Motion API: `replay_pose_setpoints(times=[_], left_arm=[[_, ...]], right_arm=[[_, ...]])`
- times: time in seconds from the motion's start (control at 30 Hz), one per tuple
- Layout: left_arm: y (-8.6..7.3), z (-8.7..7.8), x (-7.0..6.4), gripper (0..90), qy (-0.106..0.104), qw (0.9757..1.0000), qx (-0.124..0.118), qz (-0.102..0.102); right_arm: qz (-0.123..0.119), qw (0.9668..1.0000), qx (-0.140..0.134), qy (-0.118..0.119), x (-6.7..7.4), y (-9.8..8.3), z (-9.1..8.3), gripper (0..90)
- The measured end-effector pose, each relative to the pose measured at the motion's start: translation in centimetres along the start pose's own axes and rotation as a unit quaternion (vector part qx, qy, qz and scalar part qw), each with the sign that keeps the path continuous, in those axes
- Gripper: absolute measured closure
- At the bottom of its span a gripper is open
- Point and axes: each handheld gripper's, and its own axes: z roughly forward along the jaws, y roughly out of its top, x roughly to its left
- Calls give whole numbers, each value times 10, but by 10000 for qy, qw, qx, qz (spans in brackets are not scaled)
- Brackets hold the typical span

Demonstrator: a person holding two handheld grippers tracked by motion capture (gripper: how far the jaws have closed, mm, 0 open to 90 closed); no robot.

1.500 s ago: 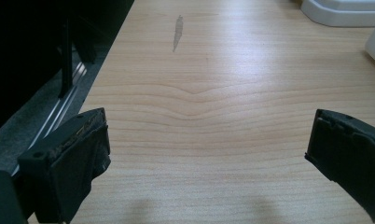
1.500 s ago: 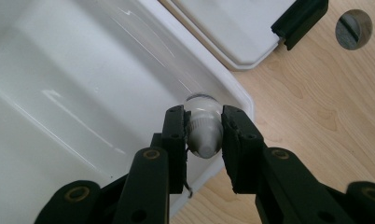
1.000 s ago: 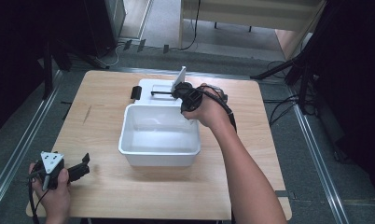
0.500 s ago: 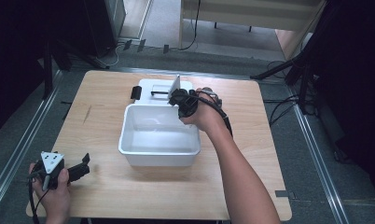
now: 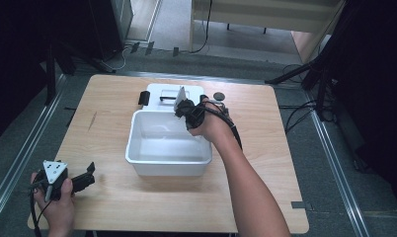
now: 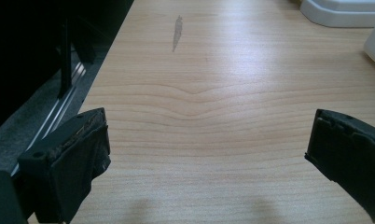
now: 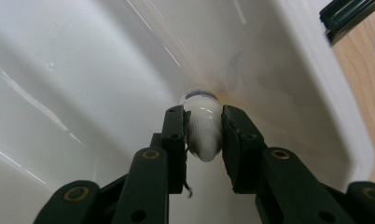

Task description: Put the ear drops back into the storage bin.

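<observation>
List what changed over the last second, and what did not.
The right hand-held gripper, shut on a small white bottle, moved from behind the white tub toward the person, over its far rim. The left hand-held gripper stayed open near the table corner.

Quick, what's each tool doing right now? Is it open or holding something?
Left tool: open, holding nothing, over the bare wooden table.
Right tool: closed on a small white bottle, over the white tub.

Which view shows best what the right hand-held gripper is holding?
The right gripper view: the right hand-held gripper is clamped on a small white bottle over the white tub. In the high view the bottle is too small to make out. The left gripper view looks at the table.
</observation>
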Motion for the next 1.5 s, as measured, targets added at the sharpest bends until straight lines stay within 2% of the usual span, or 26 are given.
replay_pose_setpoints(times=[0.27, 0.37, 0.6, 0.7, 0.9, 1.03, 1.23, 1.37, 1.5], left_arm=[[0, 0, 0, 0, 1, 10000, -8, -5], [0, 0, 0, 0, 1, 10000, -15, -7], [0, 0, 0, 0, -5, 10000, -7, -5], [0, 0, 0, 0, -5, 10000, -7, -6], [0, 0, 0, 0, 0, 10000, -12, -3], [0, 0, 0, 0, 6, 10000, -7, 6], [0, 0, -1, 0, 17, 10000, -10, 3], [0, 0, -1, 0, 16, 10000, -10, 17], [0, 0, -1, 0, 17, 10000, -16, 22]], right_arm=[[-7, 10000, -34, -78, 0, 0, 1, 710], [1, 9994, -9, -355, -1, -1, 3, 698], [38, 9994, -24, -339, 0, -1, 4, 696], [64, 9997, -38, -241, -1, -1, 3, 662], [77, 9999, -118, 72, -1, -5, -2, 496], [202, 9991, -362, 114, -2, -7, -14, 378], [482, 9958, -665, 394, -3, -11, -33, 164], [585, 9945, -771, 391, -6, -17, -44, 119], [802, 9921, -876, 392, -14, -26, -51, 21]])
